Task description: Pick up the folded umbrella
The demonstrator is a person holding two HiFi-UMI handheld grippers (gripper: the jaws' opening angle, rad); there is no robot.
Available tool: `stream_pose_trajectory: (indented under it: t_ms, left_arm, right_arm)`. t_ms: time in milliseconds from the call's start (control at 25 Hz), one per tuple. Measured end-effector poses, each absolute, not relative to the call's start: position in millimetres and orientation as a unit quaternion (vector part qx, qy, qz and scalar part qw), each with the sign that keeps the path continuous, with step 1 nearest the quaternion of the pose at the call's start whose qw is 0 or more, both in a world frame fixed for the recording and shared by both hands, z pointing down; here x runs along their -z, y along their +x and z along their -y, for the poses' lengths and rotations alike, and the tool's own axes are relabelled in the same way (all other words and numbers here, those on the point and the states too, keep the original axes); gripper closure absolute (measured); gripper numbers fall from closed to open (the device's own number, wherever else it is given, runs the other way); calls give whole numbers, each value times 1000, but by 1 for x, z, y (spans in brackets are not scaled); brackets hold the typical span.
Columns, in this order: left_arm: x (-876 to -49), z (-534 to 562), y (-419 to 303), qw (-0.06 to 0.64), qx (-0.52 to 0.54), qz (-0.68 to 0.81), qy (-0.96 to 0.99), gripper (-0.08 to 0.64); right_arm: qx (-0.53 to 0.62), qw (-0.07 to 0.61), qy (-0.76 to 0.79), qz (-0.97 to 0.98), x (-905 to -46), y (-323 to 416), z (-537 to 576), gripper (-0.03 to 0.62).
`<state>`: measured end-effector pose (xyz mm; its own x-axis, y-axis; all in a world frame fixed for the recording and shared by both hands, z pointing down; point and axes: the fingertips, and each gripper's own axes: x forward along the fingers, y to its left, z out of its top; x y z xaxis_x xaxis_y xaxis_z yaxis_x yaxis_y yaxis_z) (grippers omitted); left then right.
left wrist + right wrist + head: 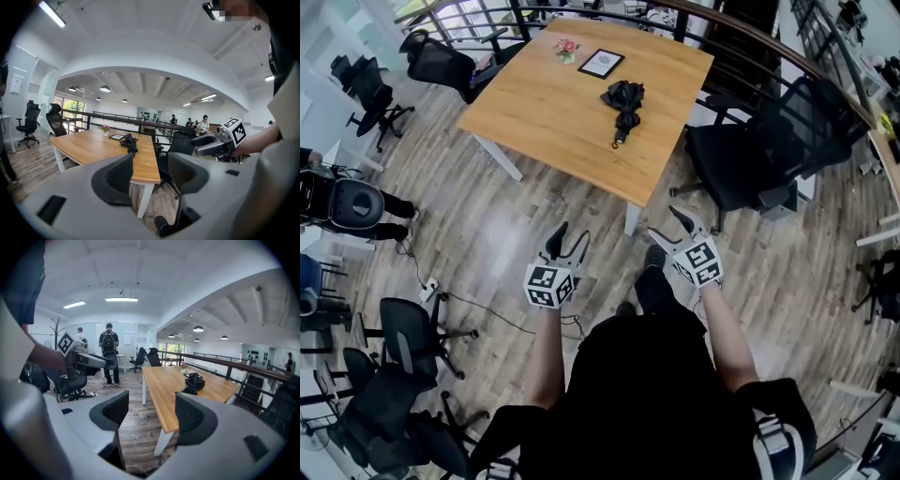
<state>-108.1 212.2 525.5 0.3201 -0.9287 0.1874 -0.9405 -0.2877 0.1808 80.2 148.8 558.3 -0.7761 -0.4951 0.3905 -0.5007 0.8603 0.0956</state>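
The left gripper point(573, 236) and the right gripper point(667, 225) are held over a wood plank floor point(502, 225), each with its jaws spread apart and nothing between them. The folded black umbrella point(623, 101) lies on a wooden table point(553, 112) ahead, well apart from both grippers.

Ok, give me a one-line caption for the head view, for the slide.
Left gripper and right gripper open and empty, short of the wooden table bearing the folded umbrella.
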Motion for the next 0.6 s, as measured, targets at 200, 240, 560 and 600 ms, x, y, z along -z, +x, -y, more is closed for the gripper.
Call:
stream_pose_trajectory:
  t_ms: [200, 240, 560, 600]
  left_arm:
    - [-520, -184, -111, 127, -19, 583, 802, 322]
    - [-520, -177, -111, 127, -19, 582, 803, 324]
    - [-516, -128, -107, 132, -30, 578, 805, 322]
    - [-516, -122, -107, 132, -30, 579, 804, 322]
  right_arm:
    - [-7, 204, 265, 943, -554, 75, -121, 285]
    - [-8, 203, 265, 942, -554, 74, -115, 287]
    - [-24, 202, 265, 943, -553, 74, -60, 295]
    - [-25, 201, 264, 943, -553, 73, -53, 295]
